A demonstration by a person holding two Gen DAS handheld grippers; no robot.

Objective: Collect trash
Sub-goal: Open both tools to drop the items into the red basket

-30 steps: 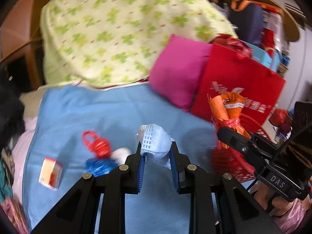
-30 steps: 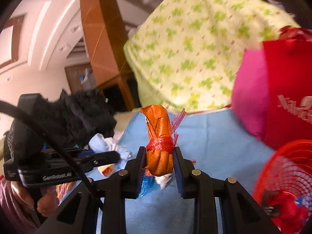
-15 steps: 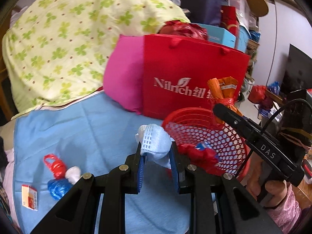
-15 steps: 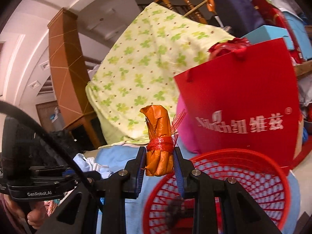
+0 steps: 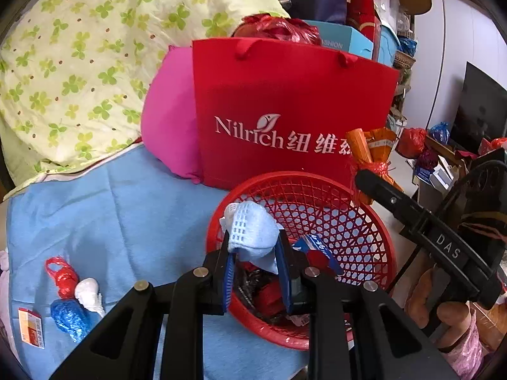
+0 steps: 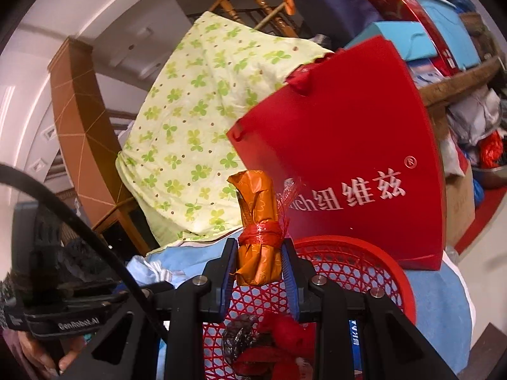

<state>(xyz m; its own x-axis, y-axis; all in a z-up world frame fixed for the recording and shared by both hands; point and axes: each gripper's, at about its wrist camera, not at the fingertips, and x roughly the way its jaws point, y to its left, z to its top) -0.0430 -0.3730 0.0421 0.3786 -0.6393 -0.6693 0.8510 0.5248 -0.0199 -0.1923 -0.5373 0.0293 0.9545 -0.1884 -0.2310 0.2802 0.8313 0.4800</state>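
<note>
Item one: our left gripper (image 5: pixel 256 264) pinches a pale blue wad (image 5: pixel 250 232) between its pads, above the red basket (image 5: pixel 374 221). Item two: our right gripper (image 6: pixel 259 272) clamps an orange wrapper roll (image 6: pixel 258 221) upright, above the same basket's rim.

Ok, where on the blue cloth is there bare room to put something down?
Free: the wide stretch of blue cloth between the red basket, the pink cushion and the small knotted bags. Crowded: the near-left corner with those bags and a small carton, and the right side, taken by the basket and red paper bag.
</note>
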